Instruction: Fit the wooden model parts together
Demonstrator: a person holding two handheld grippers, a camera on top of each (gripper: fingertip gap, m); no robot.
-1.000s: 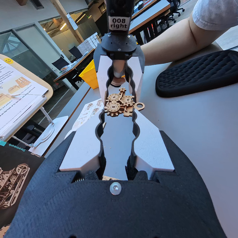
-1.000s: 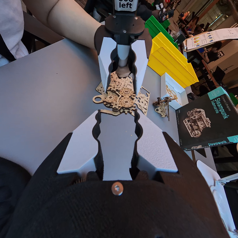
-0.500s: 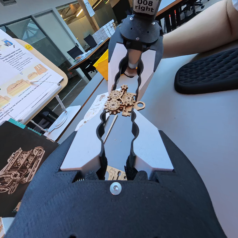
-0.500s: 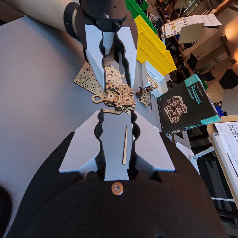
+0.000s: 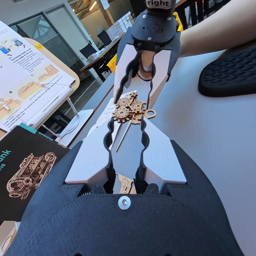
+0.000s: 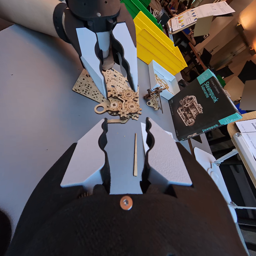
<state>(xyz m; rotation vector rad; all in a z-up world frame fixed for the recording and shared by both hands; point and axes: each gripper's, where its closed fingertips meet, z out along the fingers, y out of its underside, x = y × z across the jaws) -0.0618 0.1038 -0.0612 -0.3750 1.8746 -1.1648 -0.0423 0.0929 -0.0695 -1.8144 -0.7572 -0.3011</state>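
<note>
A wooden gear assembly (image 5: 128, 109) with three cogs and a ring tab hangs above the grey table (image 5: 194, 138). My left gripper (image 5: 126, 119) is shut on its lower edge. In the right wrist view the left gripper (image 6: 120, 93) comes in from the top, a finger on each side of the assembly (image 6: 121, 103). My right gripper (image 6: 126, 119) is open, with its tips on either side of the assembly's near edge and a gap on the right. It shows opposite in the left wrist view (image 5: 133, 103). A thin wooden stick (image 6: 135, 155) lies on the table below.
A cut-out wooden sheet (image 6: 85, 88), a small sub-assembly (image 6: 153, 97), a white box (image 6: 160, 77) and a black kit box (image 6: 203, 108) lie beyond. Yellow bins (image 6: 155, 45) stand behind. An instruction stand (image 5: 34, 83) is on the left and a black pad (image 5: 228, 74) on the right. My two grippers' fingertips are within a few centimetres of each other. My right gripper's tips are some 12 centimeters from the thin wooden stick (image 6: 135, 155). It turns up in the left wrist view (image 5: 125, 133) as well.
Both grippers and the gear assembly have lifted and swung over the table. The stick below has come into view. My right gripper's jaws stand wider than half a second ago.
</note>
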